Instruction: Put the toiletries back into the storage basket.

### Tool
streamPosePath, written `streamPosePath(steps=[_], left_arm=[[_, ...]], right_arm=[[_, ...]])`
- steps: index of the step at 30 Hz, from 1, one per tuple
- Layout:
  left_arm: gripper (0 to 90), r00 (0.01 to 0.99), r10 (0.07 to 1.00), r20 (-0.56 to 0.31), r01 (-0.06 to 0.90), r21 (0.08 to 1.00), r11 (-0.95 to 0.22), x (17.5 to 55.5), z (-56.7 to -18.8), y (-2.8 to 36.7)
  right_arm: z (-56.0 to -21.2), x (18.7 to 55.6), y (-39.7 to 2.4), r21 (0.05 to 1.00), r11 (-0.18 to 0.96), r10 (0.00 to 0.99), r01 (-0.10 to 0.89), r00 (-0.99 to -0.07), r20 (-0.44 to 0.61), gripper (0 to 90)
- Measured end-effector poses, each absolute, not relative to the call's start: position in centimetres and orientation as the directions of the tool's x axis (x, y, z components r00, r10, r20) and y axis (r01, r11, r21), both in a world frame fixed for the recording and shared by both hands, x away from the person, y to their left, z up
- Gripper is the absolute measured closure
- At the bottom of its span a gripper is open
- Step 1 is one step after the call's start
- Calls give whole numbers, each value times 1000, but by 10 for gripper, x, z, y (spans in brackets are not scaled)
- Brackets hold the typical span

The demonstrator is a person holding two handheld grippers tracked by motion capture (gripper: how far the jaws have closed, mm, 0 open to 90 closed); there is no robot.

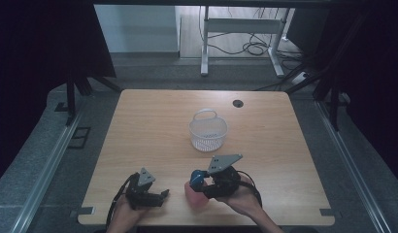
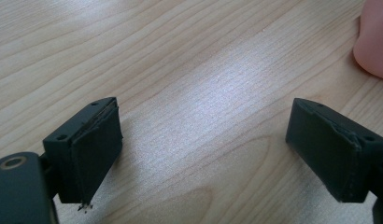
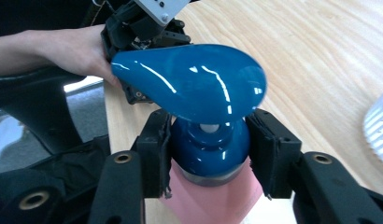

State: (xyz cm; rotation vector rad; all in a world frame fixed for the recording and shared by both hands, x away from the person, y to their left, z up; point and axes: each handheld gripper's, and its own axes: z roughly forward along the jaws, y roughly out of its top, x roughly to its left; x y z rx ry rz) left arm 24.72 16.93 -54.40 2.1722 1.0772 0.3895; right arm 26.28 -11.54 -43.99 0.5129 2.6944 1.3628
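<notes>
Gripping the blue pump cap (image 3: 206,140) of a pink bottle (image 3: 213,200), the right tool (image 3: 208,154) had its two black jaws pressed against the cap's collar from either side, just under the wide, glossy blue pump head (image 3: 189,79). In the high view the same right tool (image 1: 203,183) sat near the front edge of the wooden worktop (image 1: 153,126), held by the person's right hand (image 1: 243,196), with the pink bottle (image 1: 193,196) standing on the worktop just to its left and the blue cap (image 1: 198,176) on top of it.

The left tool (image 1: 164,194) lay low over the worktop, near the front edge and a little apart from the bottle, held by the left hand (image 1: 125,213). In the left gripper view its jaws stood wide apart with bare wood grain (image 2: 199,93) between them, nothing held, and a rounded pink edge of the bottle (image 2: 374,42) showed at the upper right corner.

A white mesh basket (image 1: 208,131) with a loop handle stood near the middle of the worktop, well apart from both tools and beyond the bottle. A small dark round grommet (image 1: 238,103) was set in the worktop near its far edge.
</notes>
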Motion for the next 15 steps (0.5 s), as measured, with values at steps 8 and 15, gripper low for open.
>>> streamPosePath(steps=[8,15], left_arm=[[103,614,789,-29,588,684,-432,247,-544,169],[103,614,789,-29,588,684,-432,247,-544,169]], right_arm=[[-435,262,-113,795,552,331,253,-941,70,528],[-430,263,-115,794,552,332,254,-941,71,528]])
